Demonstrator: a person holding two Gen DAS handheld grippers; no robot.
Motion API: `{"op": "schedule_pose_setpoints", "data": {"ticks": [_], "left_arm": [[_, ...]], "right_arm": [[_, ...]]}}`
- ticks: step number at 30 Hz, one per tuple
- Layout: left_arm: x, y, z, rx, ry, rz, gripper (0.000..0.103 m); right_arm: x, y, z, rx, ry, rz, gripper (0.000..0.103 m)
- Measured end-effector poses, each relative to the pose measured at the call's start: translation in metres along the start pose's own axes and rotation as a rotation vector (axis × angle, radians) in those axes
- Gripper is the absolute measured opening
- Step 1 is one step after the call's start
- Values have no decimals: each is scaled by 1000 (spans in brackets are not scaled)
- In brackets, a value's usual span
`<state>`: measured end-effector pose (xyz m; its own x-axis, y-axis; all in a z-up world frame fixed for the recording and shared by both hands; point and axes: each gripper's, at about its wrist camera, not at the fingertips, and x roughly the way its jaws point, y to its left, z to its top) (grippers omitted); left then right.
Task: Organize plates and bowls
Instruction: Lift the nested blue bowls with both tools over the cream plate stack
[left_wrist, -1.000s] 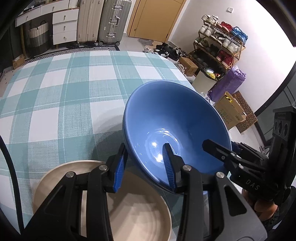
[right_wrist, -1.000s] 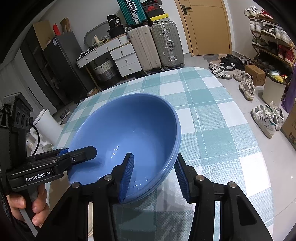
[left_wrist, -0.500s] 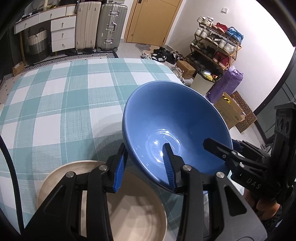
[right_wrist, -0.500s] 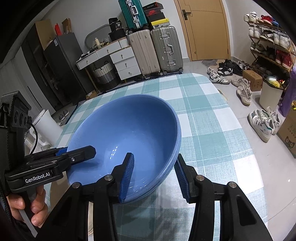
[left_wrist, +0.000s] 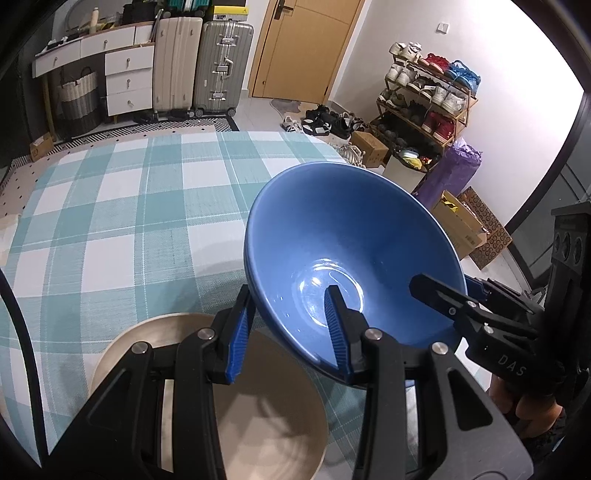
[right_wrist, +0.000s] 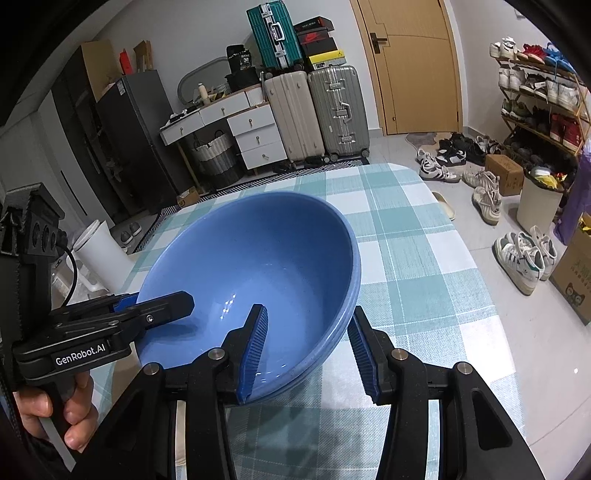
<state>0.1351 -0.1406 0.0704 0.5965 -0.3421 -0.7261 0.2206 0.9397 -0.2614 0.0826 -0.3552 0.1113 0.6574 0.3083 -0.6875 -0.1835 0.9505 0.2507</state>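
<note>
Both grippers have hold of one blue bowl (left_wrist: 351, 254), each clamped on its rim from an opposite side. The left gripper (left_wrist: 288, 332) has its jaws partly closed across the near left rim, one blue pad outside the wall and one inside. The right gripper (right_wrist: 306, 350) holds the rim on the other side in the same manner, jaws likewise partly closed. Seen from the right wrist, ridges show along the outside below the rim, which may mean more than one bowl nested together; I cannot tell for certain.

The bowl is clear of the checked tablecloth (left_wrist: 122, 206) and tilted, its open mouth turned toward the cameras. It hangs above the near edge of the table, just beyond and to the right of a beige plate (left_wrist: 266, 424), which rests flat on the cloth under the left gripper.

Judgement on progress: the carry is under way and no placement has been made. Only the bowl and this plate are visible as tableware; no finished stack or storage spot can be seen. Remaining, as I read it: set the bowl down at its destination, possibly on the plate, level it first, and release both grips.
</note>
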Motion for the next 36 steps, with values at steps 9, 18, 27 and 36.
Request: {"op": "schedule_pose_setpoints", "data": {"ticks": [9, 18, 27, 36], "left_arm": [[-24, -6, -11, 3, -29, 14, 36], [-48, -6, -24, -3, -52, 29, 36], [-68, 0, -36, -18, -71, 65, 36], [-93, 20, -48, -53, -96, 103, 36]], "right_arm": [[-12, 9, -3, -16, -20, 5, 47], [-23, 20, -7, -37, -34, 9, 47], [-25, 36, -12, -52, -35, 21, 47], [-19, 59, -13, -89, -25, 52, 47]]}}
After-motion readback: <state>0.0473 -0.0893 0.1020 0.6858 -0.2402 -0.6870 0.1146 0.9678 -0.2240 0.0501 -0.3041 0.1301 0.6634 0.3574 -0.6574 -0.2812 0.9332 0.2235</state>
